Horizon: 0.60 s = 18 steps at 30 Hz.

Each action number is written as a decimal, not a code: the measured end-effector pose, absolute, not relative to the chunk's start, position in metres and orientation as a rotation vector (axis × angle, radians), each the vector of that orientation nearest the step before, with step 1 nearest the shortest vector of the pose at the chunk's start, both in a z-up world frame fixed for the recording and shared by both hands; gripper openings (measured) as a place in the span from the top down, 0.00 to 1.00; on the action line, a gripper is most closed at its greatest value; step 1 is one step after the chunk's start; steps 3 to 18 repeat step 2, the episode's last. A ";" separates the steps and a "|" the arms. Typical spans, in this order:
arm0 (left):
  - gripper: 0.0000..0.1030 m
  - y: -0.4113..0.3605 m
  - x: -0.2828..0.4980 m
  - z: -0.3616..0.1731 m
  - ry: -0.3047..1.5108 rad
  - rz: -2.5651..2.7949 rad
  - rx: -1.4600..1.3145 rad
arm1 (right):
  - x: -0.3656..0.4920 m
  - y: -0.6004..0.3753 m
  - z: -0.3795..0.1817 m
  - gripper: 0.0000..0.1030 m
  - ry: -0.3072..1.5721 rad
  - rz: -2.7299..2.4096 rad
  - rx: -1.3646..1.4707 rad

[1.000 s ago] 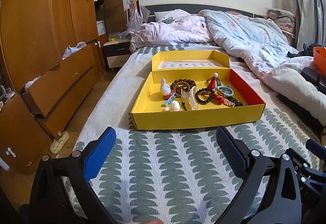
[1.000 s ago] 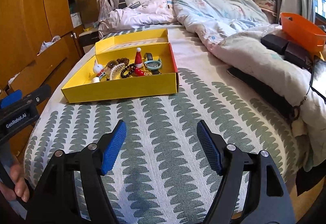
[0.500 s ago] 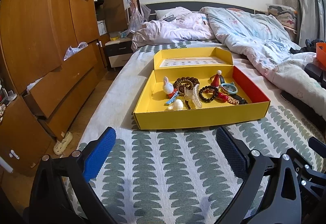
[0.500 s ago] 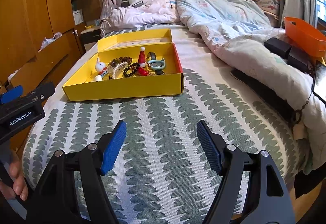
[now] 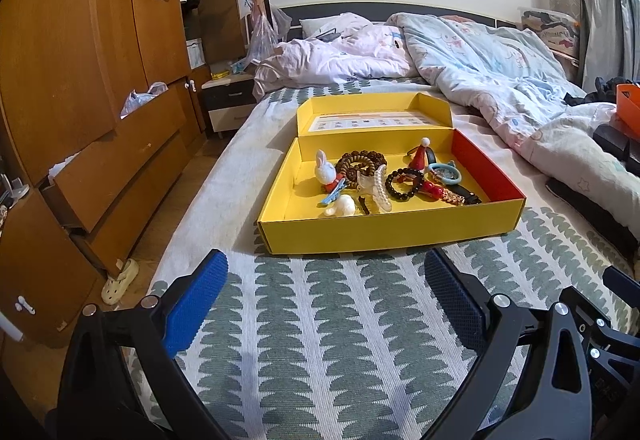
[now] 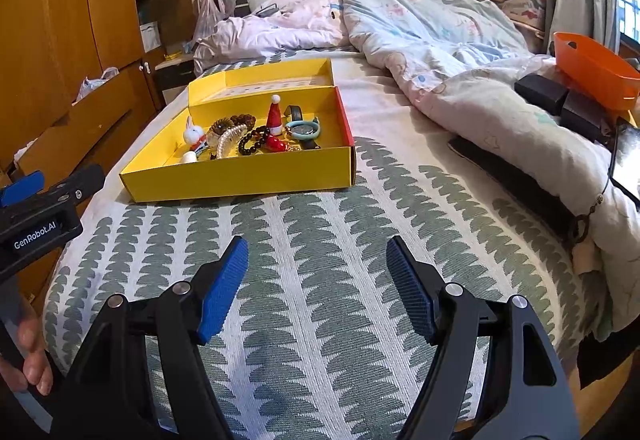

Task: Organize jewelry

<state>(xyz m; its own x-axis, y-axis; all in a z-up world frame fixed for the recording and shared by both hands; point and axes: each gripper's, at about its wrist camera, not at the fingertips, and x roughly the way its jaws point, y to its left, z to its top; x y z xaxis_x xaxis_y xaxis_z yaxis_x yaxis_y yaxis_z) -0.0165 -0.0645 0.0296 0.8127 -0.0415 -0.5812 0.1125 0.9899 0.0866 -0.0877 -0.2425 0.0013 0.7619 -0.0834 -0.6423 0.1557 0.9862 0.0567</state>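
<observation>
Yellow box [image 5: 384,232], green-patterned bedspread [image 5: 320,340]

a rumpled pale blue quilt [image 5: 492,60] lies across the bed's far side, a pink one [image 5: 336,56] bunched beside it. a wooden wardrobe [image 5: 80,40] stands at the left with drawers pulled out, a cream shoe [image 5: 120,280] on the floor below. an orange basket [image 6: 592,68] rests at the right.

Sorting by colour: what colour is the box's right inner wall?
Red; the rest of the box is yellow. The left wrist view shows that wall best.
</observation>
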 end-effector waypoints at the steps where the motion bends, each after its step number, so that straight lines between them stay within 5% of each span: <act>1: 0.05 -0.065 -0.016 0.030 0.617 -0.083 0.117 | -0.088 -0.242 0.002 0.28 0.691 -0.131 0.108; 18: 0.05 -0.065 -0.016 0.030 0.618 -0.085 0.115 | -0.088 -0.242 0.001 0.28 0.691 -0.132 0.106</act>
